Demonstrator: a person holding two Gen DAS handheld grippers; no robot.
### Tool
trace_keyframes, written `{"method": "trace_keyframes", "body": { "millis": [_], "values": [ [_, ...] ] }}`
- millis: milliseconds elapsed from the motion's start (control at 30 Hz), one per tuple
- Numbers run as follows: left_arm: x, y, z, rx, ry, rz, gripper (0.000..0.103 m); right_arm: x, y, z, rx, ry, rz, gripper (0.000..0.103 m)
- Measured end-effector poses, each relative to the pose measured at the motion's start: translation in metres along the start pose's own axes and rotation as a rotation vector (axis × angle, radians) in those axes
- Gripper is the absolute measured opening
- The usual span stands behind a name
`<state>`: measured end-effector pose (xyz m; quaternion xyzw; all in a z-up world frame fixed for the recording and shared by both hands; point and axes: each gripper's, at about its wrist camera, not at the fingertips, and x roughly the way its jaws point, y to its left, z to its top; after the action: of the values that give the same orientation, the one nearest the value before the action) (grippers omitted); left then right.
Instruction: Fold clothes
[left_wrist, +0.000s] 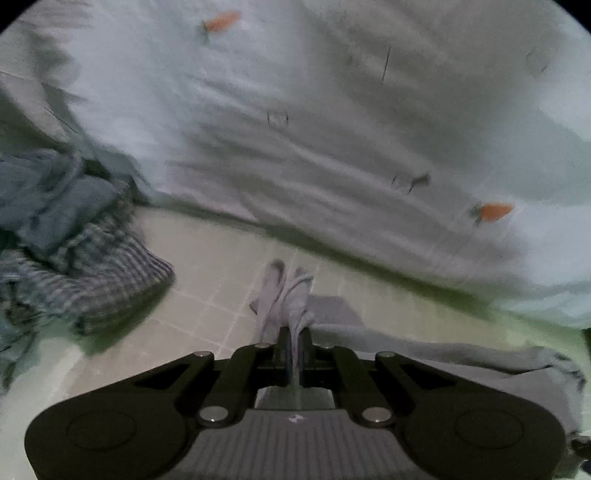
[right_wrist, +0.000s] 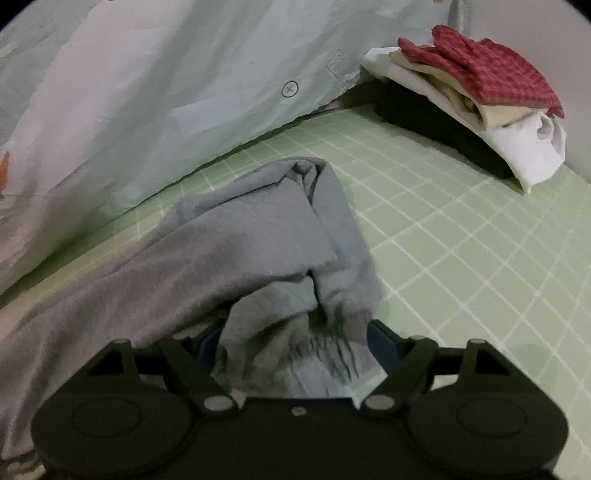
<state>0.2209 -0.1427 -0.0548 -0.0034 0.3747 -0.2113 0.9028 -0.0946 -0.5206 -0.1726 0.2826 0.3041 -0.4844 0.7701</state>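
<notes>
The left gripper (left_wrist: 294, 345) is closed on a grey garment (left_wrist: 284, 295); the right gripper (right_wrist: 295, 341) is held open (garment bunched between its fingers (right_wrist: 382, 341)).

Ahead of the claws lay one grey garment (right_wrist: 258, 236), one pale sheet (left_wrist: 332, 129) bearing two carrot prints (left_wrist: 221, 22), and one folded stack (right_wrist: 480, 99) of three pieces.

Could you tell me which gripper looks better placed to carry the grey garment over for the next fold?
Left, probably. The left gripper is shut tight on a pinched edge of the grey garment, a firm hold. The right gripper stands wide, with bunched cloth between its fingers, not clamped, so it would have to close first.
</notes>
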Motion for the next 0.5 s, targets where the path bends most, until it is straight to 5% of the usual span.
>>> {"method": "trace_keyframes", "body": {
  "millis": [200,500],
  "values": [
    [-0.059,0.01,-0.039,-0.054,-0.002,0.019,0.004,-0.017,-0.007,-0.018,-0.024,0.016,0.047,0.081],
    [-0.075,0.053,-0.112,-0.268,0.164,0.06,0.004,-0.036,-0.016,-0.037,-0.098,0.049,0.085,0.082]
  ]
}}
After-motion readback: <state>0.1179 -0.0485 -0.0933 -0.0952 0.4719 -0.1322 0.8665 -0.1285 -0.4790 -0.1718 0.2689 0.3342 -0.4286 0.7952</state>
